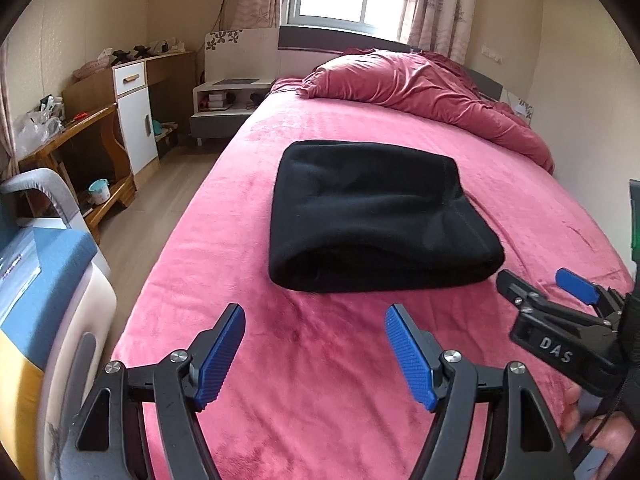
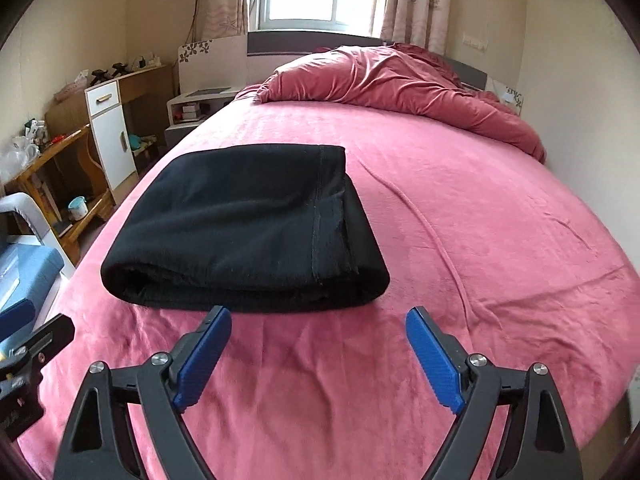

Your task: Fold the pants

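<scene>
Surface: bed (image 1: 520,208), pink cover.
Pants (image 2: 248,228): folded into a compact black stack, laid just beyond the fingertips.
Left gripper (image 1: 316,354): fingers apart, nothing held.
Right gripper (image 2: 320,354): fingers wide apart, clear of the stack.
Judgement: fold apparently complete, hence released.

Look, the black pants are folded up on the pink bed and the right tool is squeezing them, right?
Not quite. The black pants are folded on the pink bed, but the right tool is not squeezing them. The right wrist view shows its blue pads spread wide with only the bed cover between them, just short of the near edge of the pants.
</scene>
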A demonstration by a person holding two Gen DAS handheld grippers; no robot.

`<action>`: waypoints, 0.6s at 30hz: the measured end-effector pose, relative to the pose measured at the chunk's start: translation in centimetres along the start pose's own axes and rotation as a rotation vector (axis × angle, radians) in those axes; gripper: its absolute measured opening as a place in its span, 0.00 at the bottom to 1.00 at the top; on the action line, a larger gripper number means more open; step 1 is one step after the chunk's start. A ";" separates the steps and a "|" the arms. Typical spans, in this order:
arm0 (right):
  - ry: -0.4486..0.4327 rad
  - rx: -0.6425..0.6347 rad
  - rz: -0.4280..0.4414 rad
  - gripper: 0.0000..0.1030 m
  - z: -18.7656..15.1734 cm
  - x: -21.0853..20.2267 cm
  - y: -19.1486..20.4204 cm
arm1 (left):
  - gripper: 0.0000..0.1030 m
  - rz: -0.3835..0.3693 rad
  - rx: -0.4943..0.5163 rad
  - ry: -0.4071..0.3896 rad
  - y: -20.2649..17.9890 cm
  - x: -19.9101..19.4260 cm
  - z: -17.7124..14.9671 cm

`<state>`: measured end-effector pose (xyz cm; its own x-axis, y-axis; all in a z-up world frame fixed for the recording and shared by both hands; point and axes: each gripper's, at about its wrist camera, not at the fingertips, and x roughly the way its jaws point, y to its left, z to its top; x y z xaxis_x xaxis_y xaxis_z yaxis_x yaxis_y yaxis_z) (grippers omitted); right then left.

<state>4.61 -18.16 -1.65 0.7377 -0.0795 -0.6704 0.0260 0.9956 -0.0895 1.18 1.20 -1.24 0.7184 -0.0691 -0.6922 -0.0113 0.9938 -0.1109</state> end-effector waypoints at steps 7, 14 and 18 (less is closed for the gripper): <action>0.011 0.012 0.006 0.89 -0.7 -0.7 -0.1 | 0.72 0.020 -0.019 0.014 -0.1 -0.1 0.1; 0.008 0.022 0.007 0.89 -1.1 -1.3 -0.2 | 0.72 0.051 -0.017 0.005 -0.3 -0.5 0.0; 0.002 0.026 0.006 0.90 -1.1 -1.6 -0.2 | 0.72 0.051 -0.025 -0.003 -0.2 -0.7 -0.1</action>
<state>2.67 -18.29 -1.38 0.7367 -0.0740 -0.6722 0.0398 0.9970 -0.0662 0.58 1.05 -0.79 0.7187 -0.0176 -0.6951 -0.0659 0.9935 -0.0933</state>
